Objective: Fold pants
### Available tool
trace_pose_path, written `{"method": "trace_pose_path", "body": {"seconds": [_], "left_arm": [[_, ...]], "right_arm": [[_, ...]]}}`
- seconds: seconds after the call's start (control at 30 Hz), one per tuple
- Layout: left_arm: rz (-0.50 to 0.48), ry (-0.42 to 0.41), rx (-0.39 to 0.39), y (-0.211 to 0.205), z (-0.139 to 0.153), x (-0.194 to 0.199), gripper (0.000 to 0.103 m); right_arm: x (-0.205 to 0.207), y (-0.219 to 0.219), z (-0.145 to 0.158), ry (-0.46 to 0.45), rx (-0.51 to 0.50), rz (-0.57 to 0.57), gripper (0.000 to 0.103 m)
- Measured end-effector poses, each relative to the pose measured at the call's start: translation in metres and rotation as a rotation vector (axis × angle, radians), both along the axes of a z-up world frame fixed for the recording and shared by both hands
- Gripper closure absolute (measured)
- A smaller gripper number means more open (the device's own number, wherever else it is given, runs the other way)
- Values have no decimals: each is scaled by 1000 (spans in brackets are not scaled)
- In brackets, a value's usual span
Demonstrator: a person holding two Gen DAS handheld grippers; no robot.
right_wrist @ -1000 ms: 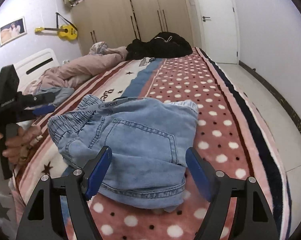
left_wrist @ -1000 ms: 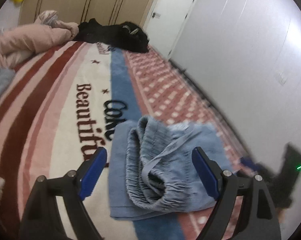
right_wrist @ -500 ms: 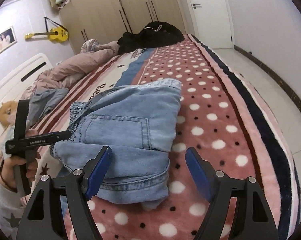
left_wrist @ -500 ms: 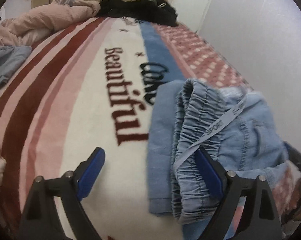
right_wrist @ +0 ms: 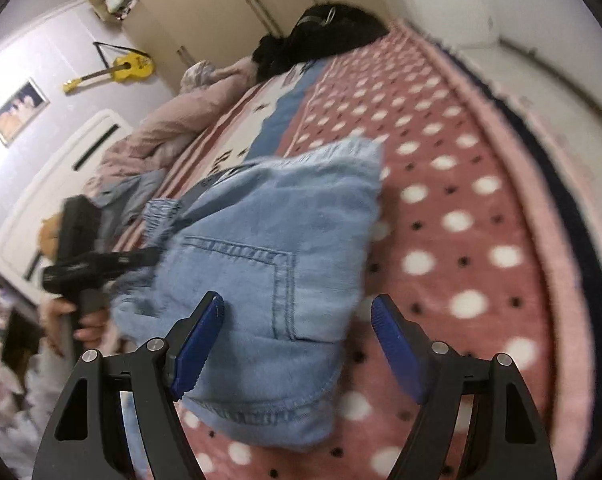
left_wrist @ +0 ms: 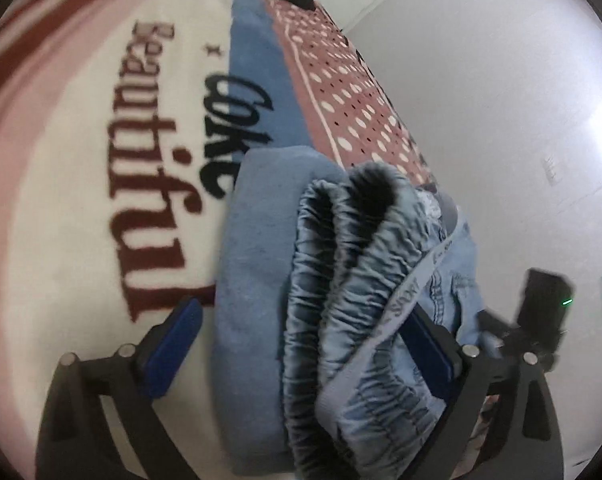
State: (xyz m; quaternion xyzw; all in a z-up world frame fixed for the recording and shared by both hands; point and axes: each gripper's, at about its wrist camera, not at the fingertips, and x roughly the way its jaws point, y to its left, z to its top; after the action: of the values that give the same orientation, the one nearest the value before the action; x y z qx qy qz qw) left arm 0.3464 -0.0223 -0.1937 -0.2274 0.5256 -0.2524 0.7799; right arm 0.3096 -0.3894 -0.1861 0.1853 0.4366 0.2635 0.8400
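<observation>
The folded light-blue denim pants with a gathered elastic waistband (right_wrist: 277, 264) lie as a thick bundle on the plush blanket of red, white and blue with polka dots and lettering (right_wrist: 461, 216) that covers the bed. The bundle's long axis runs from the waistband end (left_wrist: 341, 280) to the hemmed end that lies toward the right claw.

The left claw (left_wrist: 301, 344) is at the waistband end, its blue pads spread wide. The gathered band and the printed grey drawstring tape (left_wrist: 405, 304) sit between them. One pad (left_wrist: 425, 344) is touching or just beside the cloth, the other pad (left_wrist: 173, 344) stands apart over the white part of the blanket. It pinches nothing that I can see.

The right claw (right_wrist: 297, 344) is at the opposite end, also spread, with the back-pocket face and hem between its pads and no grip visible.

So each claw faces one end of the pants, and the left is nearer the waistband. A further fold, I judge, would bring one end toward the other along that axis. The thick waistband may spring open.

Beyond the pants lie a black heap of clothing (right_wrist: 321, 36) and a pink quilt (right_wrist: 169, 128).
</observation>
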Motion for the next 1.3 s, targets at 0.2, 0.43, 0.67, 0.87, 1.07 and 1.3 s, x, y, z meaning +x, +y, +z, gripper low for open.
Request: {"method": "trace_pose_path", "body": {"seconds": [0.2,0.43,0.67,0.87,1.07,1.3], "left_arm": [[-71,8,32,-9,-2,7,6],[-99,-57,133,-39,14,-14,32],[-88,-162,236,-42,44,-40,61],[-73,-221,252,-32,65,-60,67],[-24,-285,271,-4,92,-81,67],[65,-331,286,59,118,-107,67]], "right_arm": [[12,18,-15,32,47,65,38],[7,25,-14,20,32,84,58],[-9,47,18,-64,-80,74,73],[-26,58,44,-109,-113,63,75],[-40,84,71,-141,-114,83,75],[-53,145,99,-186,-102,147,75]]}}
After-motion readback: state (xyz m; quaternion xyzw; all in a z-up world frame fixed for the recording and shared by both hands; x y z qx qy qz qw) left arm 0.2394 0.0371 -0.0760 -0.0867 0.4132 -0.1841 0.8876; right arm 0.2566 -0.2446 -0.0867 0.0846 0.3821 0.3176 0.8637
